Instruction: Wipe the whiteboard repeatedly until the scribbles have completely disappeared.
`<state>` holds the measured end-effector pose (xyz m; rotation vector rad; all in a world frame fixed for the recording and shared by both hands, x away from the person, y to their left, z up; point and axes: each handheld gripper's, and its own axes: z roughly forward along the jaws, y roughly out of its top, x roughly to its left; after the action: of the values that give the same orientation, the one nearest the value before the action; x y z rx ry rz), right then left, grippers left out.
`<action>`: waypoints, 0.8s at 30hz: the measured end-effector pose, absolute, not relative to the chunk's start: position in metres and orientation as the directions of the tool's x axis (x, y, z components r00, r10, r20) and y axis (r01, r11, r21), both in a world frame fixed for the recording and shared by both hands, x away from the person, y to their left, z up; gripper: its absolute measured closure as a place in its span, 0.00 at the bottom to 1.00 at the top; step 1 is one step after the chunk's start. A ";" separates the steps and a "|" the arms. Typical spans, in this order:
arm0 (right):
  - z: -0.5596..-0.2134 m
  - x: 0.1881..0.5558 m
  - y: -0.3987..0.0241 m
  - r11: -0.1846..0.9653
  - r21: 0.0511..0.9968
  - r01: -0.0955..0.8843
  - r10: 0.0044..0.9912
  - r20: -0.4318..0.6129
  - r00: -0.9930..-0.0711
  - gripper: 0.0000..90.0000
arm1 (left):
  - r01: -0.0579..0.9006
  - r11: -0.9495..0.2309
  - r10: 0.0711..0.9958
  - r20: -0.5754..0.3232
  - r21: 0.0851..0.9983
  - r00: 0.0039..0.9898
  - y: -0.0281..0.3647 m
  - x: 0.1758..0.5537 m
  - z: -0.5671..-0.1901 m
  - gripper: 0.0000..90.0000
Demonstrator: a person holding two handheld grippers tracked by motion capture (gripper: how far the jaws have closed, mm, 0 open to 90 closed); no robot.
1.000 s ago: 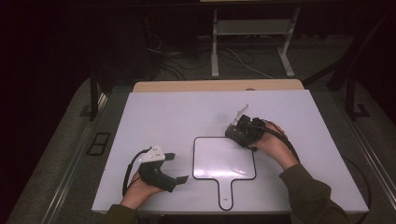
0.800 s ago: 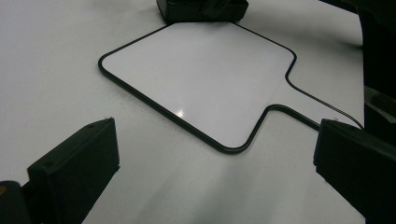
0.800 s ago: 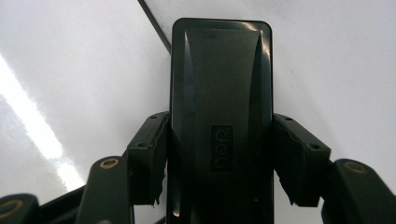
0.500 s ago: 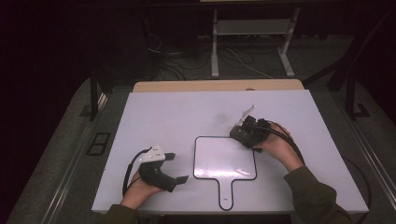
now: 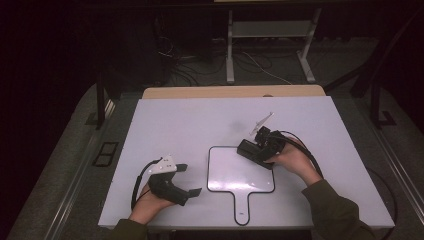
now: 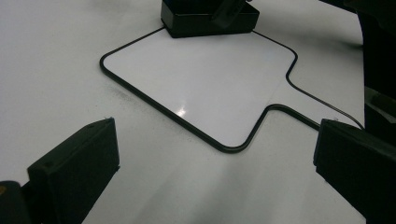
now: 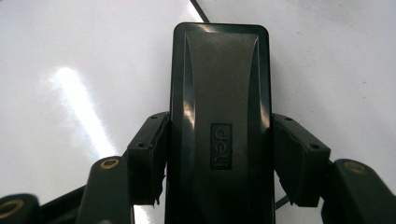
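- High view: the left gripper (image 5: 192, 180) is rested on the table (image 5: 175, 120) near its front edge, jaws spread with nothing between them.
- A small whiteboard (image 5: 240, 170) is laid just beside it, handle toward the front edge.
- The right gripper (image 5: 246, 149) is clamped on a black eraser (image 5: 254, 150) at the whiteboard's far right corner.
- Bare tabletop is left beyond, up to a wooden strip (image 5: 232, 91).

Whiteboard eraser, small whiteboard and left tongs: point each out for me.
Whiteboard eraser (image 7: 219, 116): right gripper view, middle of its black top.
Small whiteboard (image 5: 240, 167): high view, bare white face.
Left tongs (image 5: 192, 180): high view, midway between its tips.
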<state>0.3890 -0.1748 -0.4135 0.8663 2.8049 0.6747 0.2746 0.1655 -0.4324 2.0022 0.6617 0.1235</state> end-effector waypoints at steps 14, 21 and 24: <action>-0.403 0.388 -0.186 0.693 0.499 0.520 0.578 0.047 -0.815 0.44 | 0.399 -0.370 0.503 -0.180 0.839 0.845 0.168 0.274 -0.432 0.00; -0.396 0.387 -0.191 0.664 0.523 0.534 0.586 0.080 -0.807 0.44 | 0.398 -0.369 0.505 -0.179 0.840 0.844 0.169 0.274 -0.432 0.00; -0.394 0.386 -0.193 0.656 0.528 0.539 0.591 0.086 -0.802 0.44 | 0.399 -0.370 0.507 -0.178 0.839 0.843 0.170 0.274 -0.432 0.00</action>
<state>0.3862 -0.1933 -0.3940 0.9484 2.7730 0.8382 0.2740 0.1697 -0.4319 2.0058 0.6666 0.1332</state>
